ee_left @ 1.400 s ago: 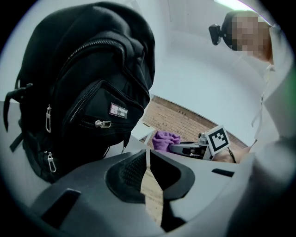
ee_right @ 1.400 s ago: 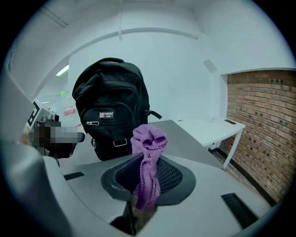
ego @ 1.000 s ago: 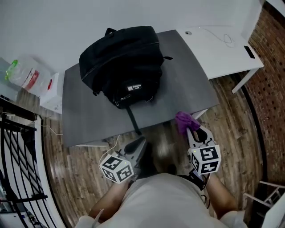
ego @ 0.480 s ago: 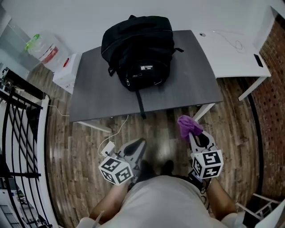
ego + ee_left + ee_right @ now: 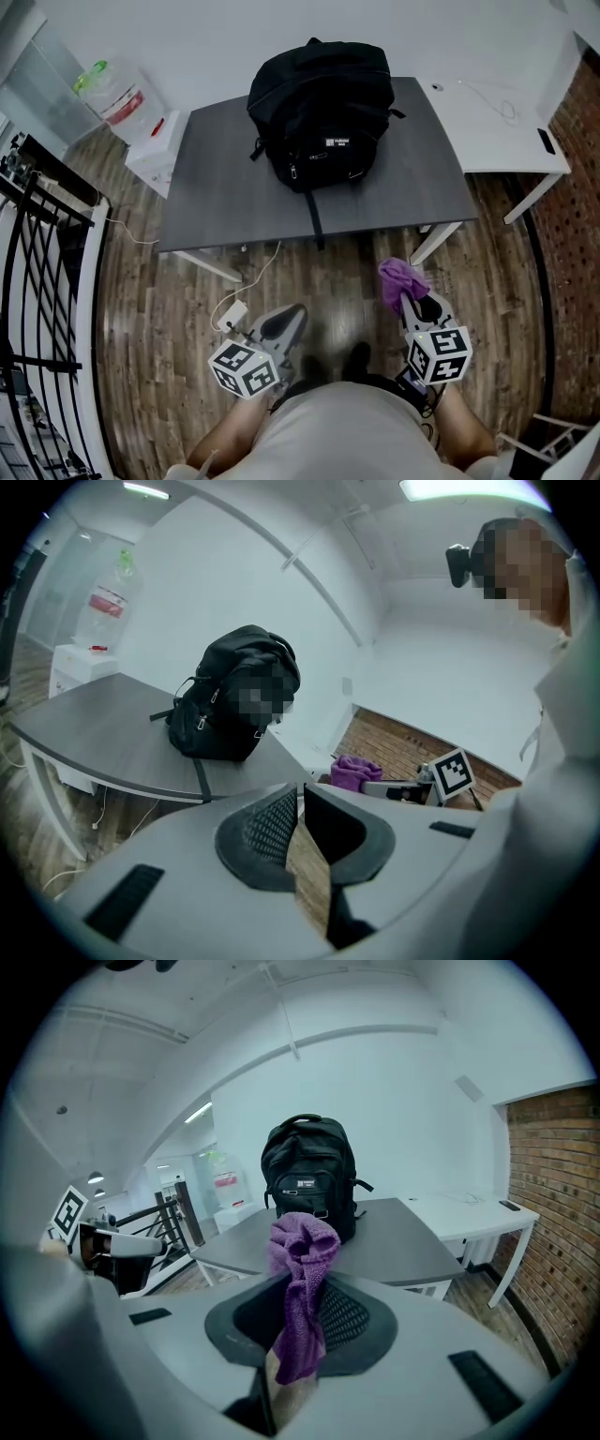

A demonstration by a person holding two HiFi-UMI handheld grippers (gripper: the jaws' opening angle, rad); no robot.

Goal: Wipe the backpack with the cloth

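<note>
A black backpack (image 5: pixel 323 112) stands on the dark grey table (image 5: pixel 225 192), one strap hanging over the front edge. It also shows in the left gripper view (image 5: pixel 234 705) and the right gripper view (image 5: pixel 309 1176). My right gripper (image 5: pixel 410 298) is shut on a purple cloth (image 5: pixel 401 277), which bunches up above the jaws (image 5: pixel 302 1279). It hovers over the wood floor, short of the table's front right corner. My left gripper (image 5: pixel 289 317) is shut and holds nothing, low over the floor in front of the table.
A white desk (image 5: pixel 506 122) adjoins the table on the right, with a phone and cable on it. A water bottle on a white stand (image 5: pixel 127 98) is at the back left. A black railing (image 5: pixel 37 309) runs along the left. A white cable and plug (image 5: pixel 232 309) lie on the floor.
The head view has drawn back and shifted, so the table and backpack sit more to the right and farther off. Both grippers kept their hold and place near my body.
</note>
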